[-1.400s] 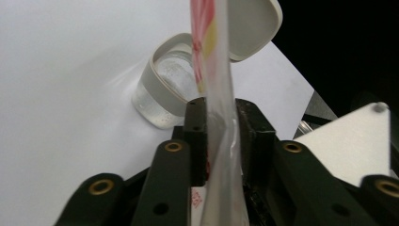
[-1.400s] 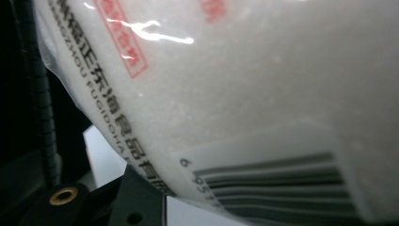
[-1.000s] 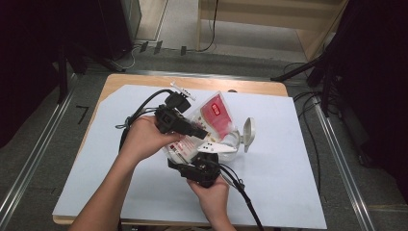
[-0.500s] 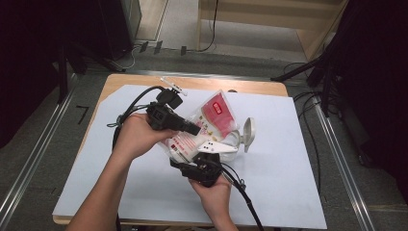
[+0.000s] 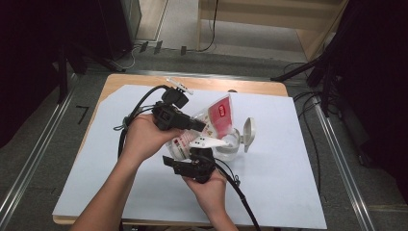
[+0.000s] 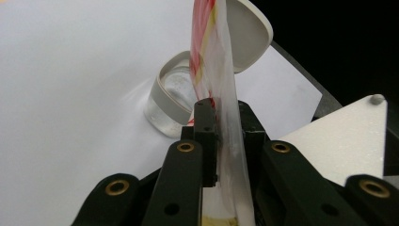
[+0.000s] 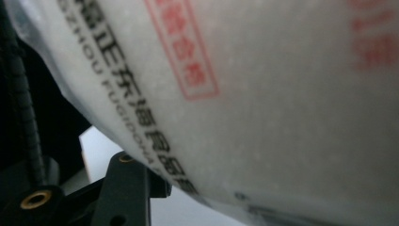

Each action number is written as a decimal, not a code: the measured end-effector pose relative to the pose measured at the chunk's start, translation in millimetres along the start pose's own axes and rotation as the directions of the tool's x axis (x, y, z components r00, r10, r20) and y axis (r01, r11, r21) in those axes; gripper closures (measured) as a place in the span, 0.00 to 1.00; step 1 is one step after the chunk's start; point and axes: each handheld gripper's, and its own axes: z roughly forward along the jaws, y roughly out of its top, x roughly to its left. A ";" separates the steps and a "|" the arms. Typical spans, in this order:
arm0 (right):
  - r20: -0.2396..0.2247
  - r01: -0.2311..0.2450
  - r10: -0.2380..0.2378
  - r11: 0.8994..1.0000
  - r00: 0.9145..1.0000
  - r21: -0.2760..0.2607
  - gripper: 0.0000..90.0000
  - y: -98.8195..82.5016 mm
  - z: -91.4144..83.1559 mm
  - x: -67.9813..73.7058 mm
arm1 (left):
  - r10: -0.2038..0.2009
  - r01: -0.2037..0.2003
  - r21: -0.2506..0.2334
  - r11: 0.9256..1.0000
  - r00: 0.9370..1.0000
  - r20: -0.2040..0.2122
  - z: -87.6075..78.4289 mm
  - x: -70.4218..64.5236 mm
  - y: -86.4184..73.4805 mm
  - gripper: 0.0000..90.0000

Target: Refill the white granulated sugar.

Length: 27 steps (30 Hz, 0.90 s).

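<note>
A red and white plastic bag (image 5: 220,114) of white grains is held tilted over a clear jar (image 5: 232,144), whose flip lid (image 5: 248,131) stands open. My left gripper (image 5: 201,127) is shut on the bag; its jaws have just been closing on it. In the left gripper view the bag (image 6: 211,42) runs up from the left gripper (image 6: 225,117) above the jar (image 6: 171,99). My right gripper (image 5: 187,156) sits under the bag's lower end. Its jaws have just been opening. The bag (image 7: 259,94) lies over them, hiding one; the other finger (image 7: 131,188) looks slack.
A white sheet (image 5: 288,168) covers most of the wooden table (image 5: 250,86). A small white strip (image 5: 179,85) lies at the far edge. Black cables (image 5: 139,103) loop from the left gripper across the sheet's left side. Dark floor and metal rails surround the table.
The left hand and its gripper shifted slightly left and back. The bag tilted more upright above the jar. The right hand stays beneath it.
</note>
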 end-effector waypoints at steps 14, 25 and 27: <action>-0.075 -0.073 0.071 0.997 0.995 -0.026 0.64 4.8 -0.7 4.7 | -0.012 0.013 -0.022 1.000 1.000 0.025 1.1 -0.1 3.0 0.95; 0.014 -0.021 0.021 1.000 1.000 -0.019 0.69 4.4 -0.7 7.4 | -0.043 0.044 -0.021 0.999 0.998 0.047 6.7 4.0 6.3 0.94; 0.012 -0.027 0.027 0.999 1.000 -0.026 0.69 5.0 -1.3 8.0 | -0.036 0.038 -0.024 0.999 0.998 0.058 6.9 4.4 7.3 0.94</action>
